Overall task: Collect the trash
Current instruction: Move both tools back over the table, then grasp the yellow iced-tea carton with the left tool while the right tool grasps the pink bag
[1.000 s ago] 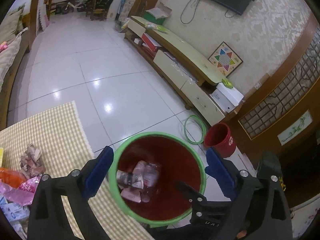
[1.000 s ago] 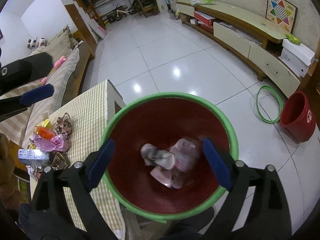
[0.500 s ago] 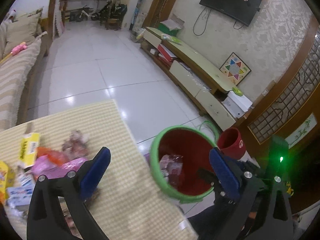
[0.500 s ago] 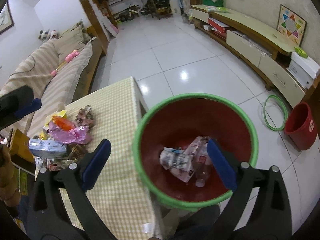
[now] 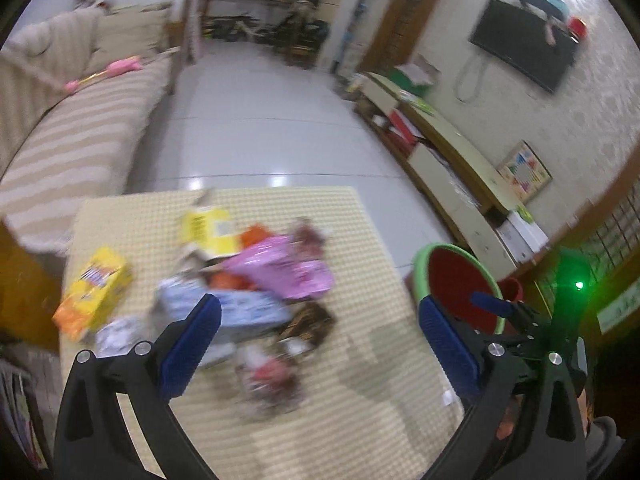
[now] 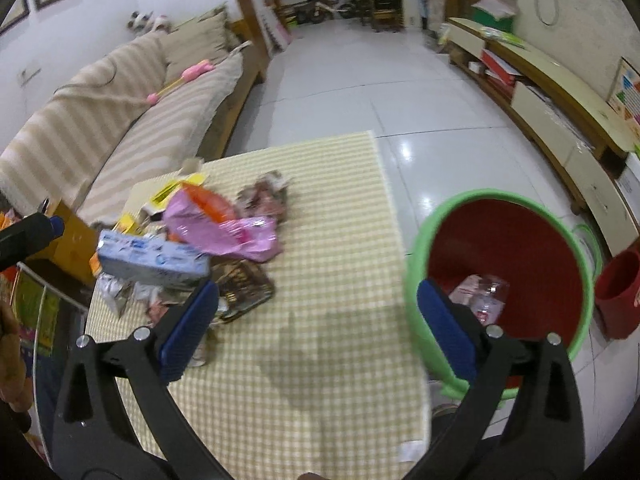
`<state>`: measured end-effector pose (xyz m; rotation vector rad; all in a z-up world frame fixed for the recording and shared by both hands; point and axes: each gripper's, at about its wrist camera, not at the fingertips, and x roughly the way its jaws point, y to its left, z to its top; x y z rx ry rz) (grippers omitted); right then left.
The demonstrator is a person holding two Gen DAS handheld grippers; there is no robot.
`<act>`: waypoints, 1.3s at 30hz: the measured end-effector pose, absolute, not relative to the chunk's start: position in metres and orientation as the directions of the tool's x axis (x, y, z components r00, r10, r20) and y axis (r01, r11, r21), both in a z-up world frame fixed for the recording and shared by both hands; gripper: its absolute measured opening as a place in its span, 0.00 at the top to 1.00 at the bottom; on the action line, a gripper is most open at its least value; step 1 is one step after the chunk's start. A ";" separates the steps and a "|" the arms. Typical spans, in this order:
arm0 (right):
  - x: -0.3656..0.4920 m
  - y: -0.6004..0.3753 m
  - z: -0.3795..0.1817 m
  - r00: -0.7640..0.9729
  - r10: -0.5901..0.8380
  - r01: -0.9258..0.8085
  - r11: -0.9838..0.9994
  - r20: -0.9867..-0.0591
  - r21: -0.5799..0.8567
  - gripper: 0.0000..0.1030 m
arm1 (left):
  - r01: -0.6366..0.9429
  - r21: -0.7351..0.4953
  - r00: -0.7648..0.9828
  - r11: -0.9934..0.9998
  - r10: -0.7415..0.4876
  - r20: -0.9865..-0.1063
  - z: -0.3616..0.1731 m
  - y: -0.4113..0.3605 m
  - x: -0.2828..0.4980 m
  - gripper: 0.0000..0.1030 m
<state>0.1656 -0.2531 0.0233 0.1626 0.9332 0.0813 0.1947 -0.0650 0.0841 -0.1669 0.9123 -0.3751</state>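
- Living room w/ white tiled floor (image 6: 340, 80), striped beige sofa (image 6: 132, 120) along one side, low TV cabinet (image 6: 560, 92) along the other; wall TV (image 5: 524, 44) shows in left wrist view.
- Table w/ yellow checked cloth (image 6: 332, 360) fills the foreground of both views.
- Trash pile (image 6: 208, 248) sits on the cloth toward the sofa side: pink plastic bag (image 6: 228, 228), light blue box (image 6: 152, 260), dark patterned wrapper (image 6: 244, 288), crumpled wrappers (image 6: 266, 196), yellow carton (image 5: 208, 228). A yellow-orange box (image 5: 96, 292) lies apart, near the cloth's edge.
- Left wrist view is motion-blurred, so pile details are soft there.
- Bin (image 6: 500, 280), red inside w/ green rim, stands just beside the table's edge. Inside: clear plastic bottle & pinkish wrappers (image 6: 484, 296).
- Smaller red bucket (image 6: 620, 292) and green hoop (image 6: 588, 236) on the floor beyond the bin.
- Left gripper (image 5: 316, 344): jaws wide, nothing between the blue pads; it hangs over the near edge of the pile.
- Right gripper (image 6: 316, 328): jaws opening, nearly full width, nothing between them; bare cloth lies below the gap, w/ one pad in front of the pile's edge and the other in front of the bin.
- Part of a hand at the far left edge of right wrist view.
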 end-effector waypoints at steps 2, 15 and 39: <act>0.167 -0.240 0.022 0.587 0.147 -0.016 0.985 -0.796 0.171 0.05 | 0.212 -0.301 0.561 0.930 -0.368 -0.742 0.079 -0.045 0.191 0.08; 0.180 -0.176 0.015 0.560 0.174 -0.094 0.985 -0.810 0.146 0.05 | 0.049 -0.257 0.577 0.965 -0.237 -0.781 0.042 0.071 0.183 0.08; 0.262 -0.134 -0.027 0.513 0.189 -0.174 0.978 -0.838 0.114 0.05 | 0.052 -0.074 0.423 0.996 -0.089 -0.902 -0.042 0.117 0.278 0.08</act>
